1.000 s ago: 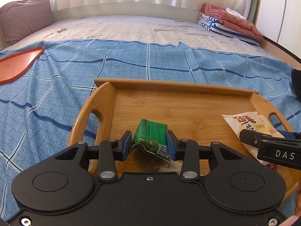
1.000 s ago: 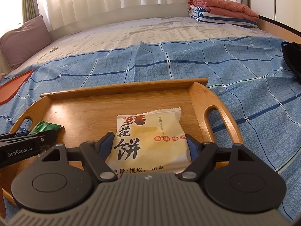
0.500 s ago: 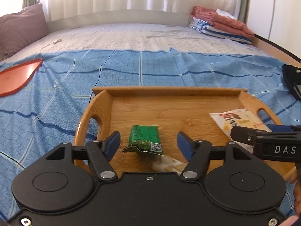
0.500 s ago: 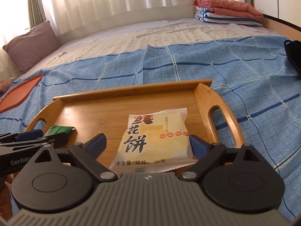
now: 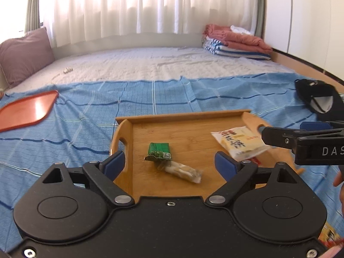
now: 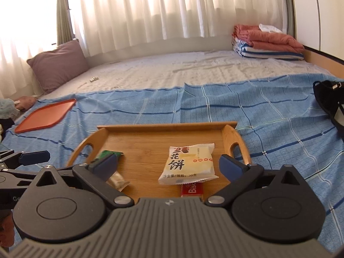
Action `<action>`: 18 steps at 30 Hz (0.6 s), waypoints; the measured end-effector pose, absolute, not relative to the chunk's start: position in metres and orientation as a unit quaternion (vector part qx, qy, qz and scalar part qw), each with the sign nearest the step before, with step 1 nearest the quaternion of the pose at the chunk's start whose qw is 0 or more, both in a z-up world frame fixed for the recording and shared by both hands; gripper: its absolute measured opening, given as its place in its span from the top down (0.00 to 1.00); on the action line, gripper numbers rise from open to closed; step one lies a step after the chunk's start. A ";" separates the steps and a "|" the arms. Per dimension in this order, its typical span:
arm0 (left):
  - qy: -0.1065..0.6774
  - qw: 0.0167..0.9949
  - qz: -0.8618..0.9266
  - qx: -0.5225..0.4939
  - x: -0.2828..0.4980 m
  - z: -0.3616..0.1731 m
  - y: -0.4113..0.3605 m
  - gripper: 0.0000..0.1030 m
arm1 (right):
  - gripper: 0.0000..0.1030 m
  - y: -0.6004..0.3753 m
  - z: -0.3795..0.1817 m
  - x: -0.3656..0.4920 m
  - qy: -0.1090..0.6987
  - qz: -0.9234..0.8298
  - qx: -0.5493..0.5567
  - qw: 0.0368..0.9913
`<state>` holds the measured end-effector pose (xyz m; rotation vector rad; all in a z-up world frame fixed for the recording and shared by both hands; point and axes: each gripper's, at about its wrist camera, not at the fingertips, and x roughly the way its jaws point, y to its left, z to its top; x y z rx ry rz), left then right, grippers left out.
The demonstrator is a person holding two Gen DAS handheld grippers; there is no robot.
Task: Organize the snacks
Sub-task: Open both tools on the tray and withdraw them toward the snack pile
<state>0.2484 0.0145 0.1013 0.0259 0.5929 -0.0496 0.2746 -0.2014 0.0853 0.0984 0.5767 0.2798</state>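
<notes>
Wooden tray [image 5: 189, 116] sits on the bed's blue sheet [image 5: 86, 116]. In it: green snack [image 5: 159, 150] on the left, clear-wrapped stick [image 5: 182, 171] just beside it, white biscuit pack [image 6: 189, 163] on the right, overlapping a red pack [image 6: 191, 189]. Left tongs [image 5: 169, 163] and right tongs [image 6: 169, 168] both spread, holding nothing, above the tray's near edge. Looks mostly done; can't tell if more snacks remain outside.
</notes>
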 end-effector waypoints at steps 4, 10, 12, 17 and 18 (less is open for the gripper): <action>0.276 0.960 -0.038 0.021 0.211 0.122 0.010 0.09 | 0.00 -0.206 0.105 0.241 0.265 0.149 0.033 0.952; 0.263 0.963 -0.058 0.019 0.156 0.149 0.007 0.08 | 0.00 -0.215 0.130 0.191 0.247 0.159 0.010 0.956; 0.262 0.963 -0.064 0.017 0.140 0.155 0.007 0.08 | 0.00 -0.221 0.135 0.175 0.240 0.163 0.012 0.957; 0.250 0.965 -0.072 0.011 0.099 0.168 0.008 0.08 | 0.00 -0.236 0.143 0.142 0.229 0.170 0.031 0.958; 0.248 0.966 -0.073 0.012 0.091 0.169 0.008 0.08 | 0.00 -0.239 0.144 0.136 0.225 0.170 0.031 0.959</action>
